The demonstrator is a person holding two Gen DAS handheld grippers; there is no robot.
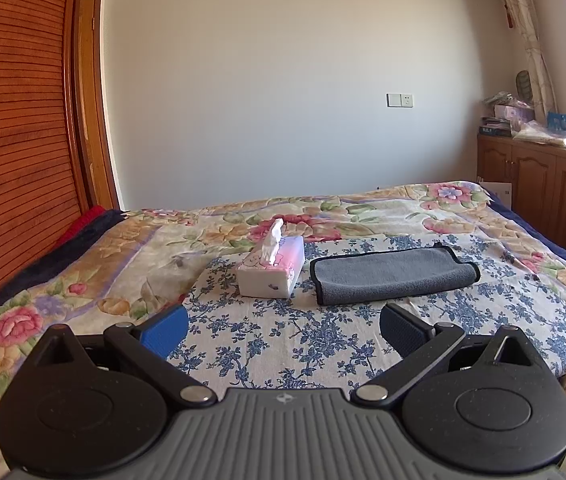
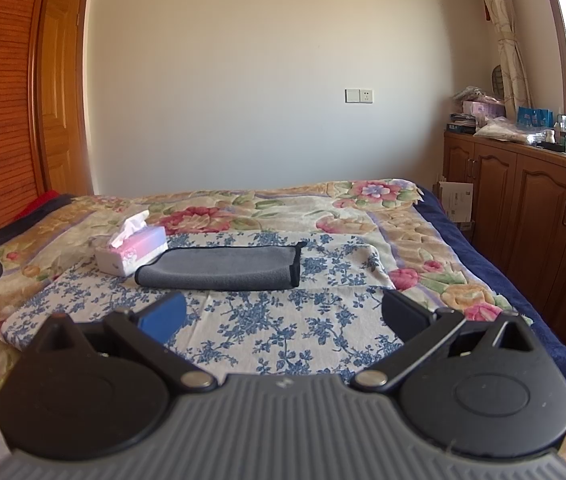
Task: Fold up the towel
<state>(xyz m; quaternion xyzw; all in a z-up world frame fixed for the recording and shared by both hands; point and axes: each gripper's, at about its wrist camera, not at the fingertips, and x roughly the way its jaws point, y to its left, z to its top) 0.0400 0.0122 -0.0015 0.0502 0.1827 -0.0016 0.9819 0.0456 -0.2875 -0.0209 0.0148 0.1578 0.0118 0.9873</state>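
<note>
So at this point you had both grippers hanging over the near part of the bed (image 1: 83, 240), neither one touching anything. Your left gripper (image 1: 283, 326) had its jaws spread wide and empty, and your right gripper (image 2: 285, 314) was the same, wide apart with nothing between the pads.

The gray towel (image 1: 393, 274) was lying flat on the blue-flowered cloth (image 1: 283, 340) that's spread over the floral bedspread, roughly mid-bed and ahead of both grippers. It already looked doubled over once, with the rounded fold along the near side and the black-trimmed edges toward the far side and the right end. Its long axis ran left to right across your view, so the short ends pointed at the left and right edges of the bed.

From the left wrist view the towel sat ahead and off to the right; from the right wrist view (image 2: 223, 268) it was ahead and slightly left. So it was basically between your two hands. The right one looked a touch closer, but that's my guess.

The tissue box (image 1: 271, 270) was just beside the towel's left end, so I'd watch your left gripper there.
</note>
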